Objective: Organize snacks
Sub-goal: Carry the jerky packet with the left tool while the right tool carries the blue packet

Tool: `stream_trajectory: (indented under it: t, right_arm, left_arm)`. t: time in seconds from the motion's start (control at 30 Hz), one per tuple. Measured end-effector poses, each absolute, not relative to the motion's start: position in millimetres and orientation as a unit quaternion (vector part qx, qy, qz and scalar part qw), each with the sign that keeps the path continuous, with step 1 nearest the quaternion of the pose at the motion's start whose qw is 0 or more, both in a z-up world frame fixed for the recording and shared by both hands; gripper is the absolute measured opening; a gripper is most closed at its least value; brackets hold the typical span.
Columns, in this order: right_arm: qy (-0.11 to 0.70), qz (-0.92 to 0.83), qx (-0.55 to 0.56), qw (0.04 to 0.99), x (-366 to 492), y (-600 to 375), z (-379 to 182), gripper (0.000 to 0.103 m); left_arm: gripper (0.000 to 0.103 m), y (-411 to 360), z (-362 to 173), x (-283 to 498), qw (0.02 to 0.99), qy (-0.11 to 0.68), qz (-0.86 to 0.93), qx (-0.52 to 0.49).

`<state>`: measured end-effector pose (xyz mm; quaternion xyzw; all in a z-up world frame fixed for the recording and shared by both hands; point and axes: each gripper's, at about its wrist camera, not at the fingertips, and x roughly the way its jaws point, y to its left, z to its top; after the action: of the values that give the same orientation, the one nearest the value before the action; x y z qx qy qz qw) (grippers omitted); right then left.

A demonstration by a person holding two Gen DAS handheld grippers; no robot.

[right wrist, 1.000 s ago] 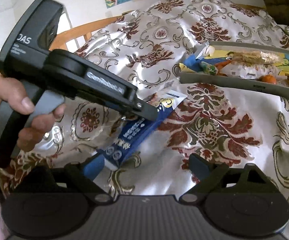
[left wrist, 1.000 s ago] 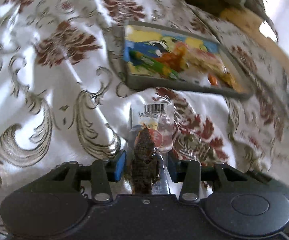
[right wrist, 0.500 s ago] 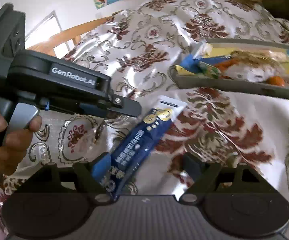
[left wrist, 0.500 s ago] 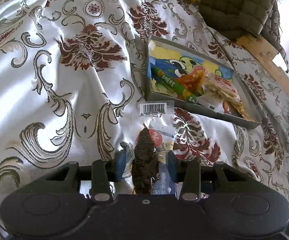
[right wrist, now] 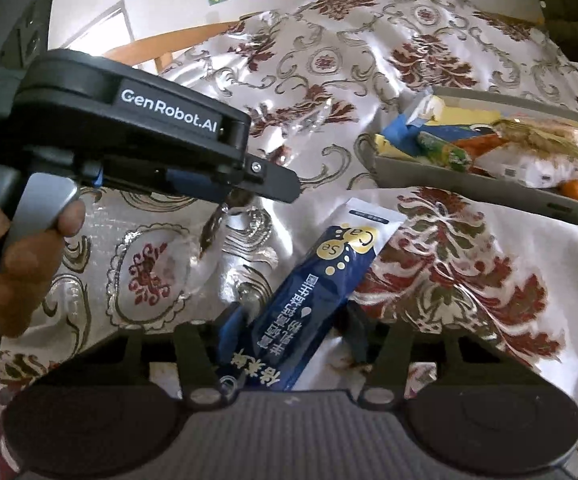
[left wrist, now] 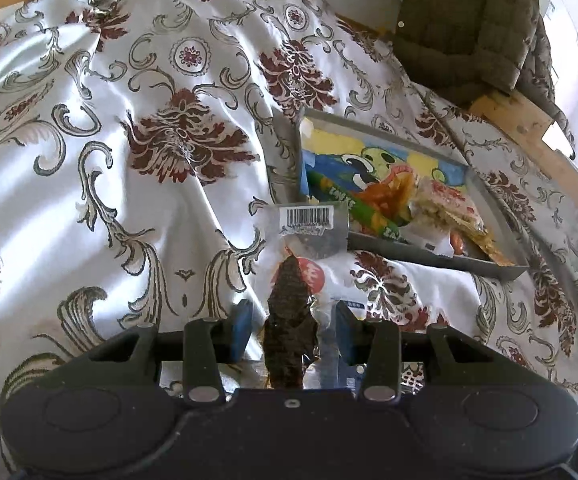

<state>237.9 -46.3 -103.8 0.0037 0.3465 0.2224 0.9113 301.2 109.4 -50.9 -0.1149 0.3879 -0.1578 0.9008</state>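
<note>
Left gripper: its blue-padded jaws are narrowed onto a clear snack packet with a dark dried piece inside and a barcode at the far end. In the right wrist view the packet hangs from the jaws above the cloth.
Right gripper: the jaws are closing around a blue stick sachet. The left pad sits against the sachet's edge; whether the right pad touches it I cannot tell.
Blue stick sachet: lies slanted on the cloth, white end toward the tray, near end between the right jaws.
Tray: grey and shallow, ahead and to the right of both grippers, resting on the cloth. Its near rim is just beyond the barcode end of the clear packet in the left wrist view.
Tray contents: a green stick, a clear bag of pale snacks and small orange pieces crowd the right and near side; the cartoon lining shows bare toward the far left corner.
Cloth: shiny, white with dark red and grey scrollwork, rumpled into folds; a wide open stretch lies left of the tray.
Edges: a wooden frame runs beyond the tray on the right, with a dark quilted jacket draped over it.
Hand: grips the left gripper's handle, a finger on the trigger, at the left of the right wrist view.
</note>
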Motion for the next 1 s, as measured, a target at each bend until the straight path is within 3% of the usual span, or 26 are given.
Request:
stream_trajectory:
  t: [0.47, 1.0]
  right_arm:
    - [0.351, 0.182, 0.006, 0.919, 214, -68, -92, 0.033]
    - [0.315, 0.161, -0.006, 0.935, 192, -127, -50, 0.031]
  left_arm:
    - [0.045, 113, -44, 291, 0.901, 0.379, -0.154, -0.146]
    - [0.045, 70, -31, 288, 0.896, 0.357, -0.214, -0.153]
